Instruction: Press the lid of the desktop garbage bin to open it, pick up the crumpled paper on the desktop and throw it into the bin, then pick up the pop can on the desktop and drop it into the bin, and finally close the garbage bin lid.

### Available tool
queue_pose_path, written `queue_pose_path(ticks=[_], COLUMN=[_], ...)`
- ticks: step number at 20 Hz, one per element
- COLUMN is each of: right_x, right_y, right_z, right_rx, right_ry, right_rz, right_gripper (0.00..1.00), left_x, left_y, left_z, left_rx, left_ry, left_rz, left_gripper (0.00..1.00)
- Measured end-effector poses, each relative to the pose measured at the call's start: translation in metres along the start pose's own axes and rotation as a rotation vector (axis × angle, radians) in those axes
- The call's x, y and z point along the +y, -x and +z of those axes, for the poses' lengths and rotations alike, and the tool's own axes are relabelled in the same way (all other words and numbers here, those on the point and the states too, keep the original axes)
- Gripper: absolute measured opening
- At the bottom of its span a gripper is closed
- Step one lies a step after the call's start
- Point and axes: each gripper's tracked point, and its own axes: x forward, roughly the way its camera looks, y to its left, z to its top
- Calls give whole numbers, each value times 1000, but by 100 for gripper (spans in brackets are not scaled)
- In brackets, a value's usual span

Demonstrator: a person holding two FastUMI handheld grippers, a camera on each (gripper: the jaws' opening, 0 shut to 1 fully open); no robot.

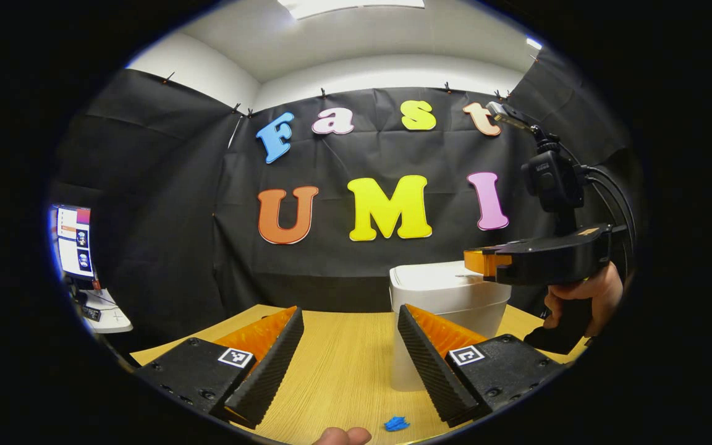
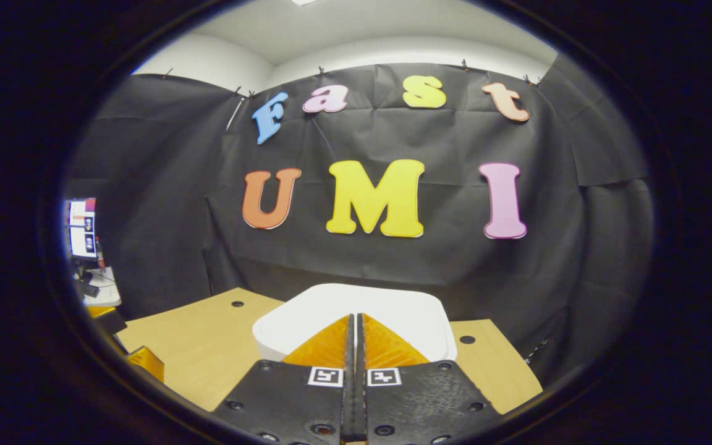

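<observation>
The white desktop bin (image 1: 449, 296) stands on the wooden table just beyond my left gripper's right finger, its lid down. My left gripper (image 1: 350, 312) is open wide, low over the table, with nothing between its fingers. In the left gripper view my right gripper (image 1: 483, 262), held by a hand (image 1: 581, 296), hovers with its tips right over the bin's lid; contact cannot be judged. In the right gripper view my right gripper (image 2: 354, 316) is shut with nothing in it, its tips pointing over the flat white lid (image 2: 393, 309).
A small blue scrap (image 1: 397, 423) lies on the table (image 1: 331, 371) near the front edge, beside a fingertip (image 1: 343, 436). A side desk with a monitor (image 1: 75, 241) stands at far left. The tabletop has small holes (image 2: 237, 303).
</observation>
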Motion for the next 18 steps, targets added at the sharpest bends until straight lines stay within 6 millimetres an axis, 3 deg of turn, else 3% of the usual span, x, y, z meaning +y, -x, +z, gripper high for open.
queue_pose_path(ticks=[3,6,11,13,14,15,16,18], right_x=[-4,-3,-12,-10,-7,-10,-12,-17], right_y=[-9,-13,-6,0,5,14,20,33], right_z=[-20,-28,-12,-11,-7,3,12,26], right_rx=[53,82,-1,-9,-17,-53,-91,-159], right_ry=[-11,8,-22,-49,-54,-56,-56,-33], right_rz=[1,3,-31,-22,-7,-4,-3,-15], right_gripper=[0,0,1,25,25,31,49,75], left_x=[3,-5,-14,-16,-18,-19,-21,-24], left_y=[0,-4,-6,-8,-9,-8,-8,-11], left_z=[-1,-9,-13,-14,-14,-13,-12,-10], left_rx=[-3,14,21,19,19,16,14,11], left_ry=[0,33,23,13,17,24,26,22], left_rz=[0,-25,-39,-42,-43,-45,-46,-48], left_gripper=[99,99,99,99,99,99,99,99])
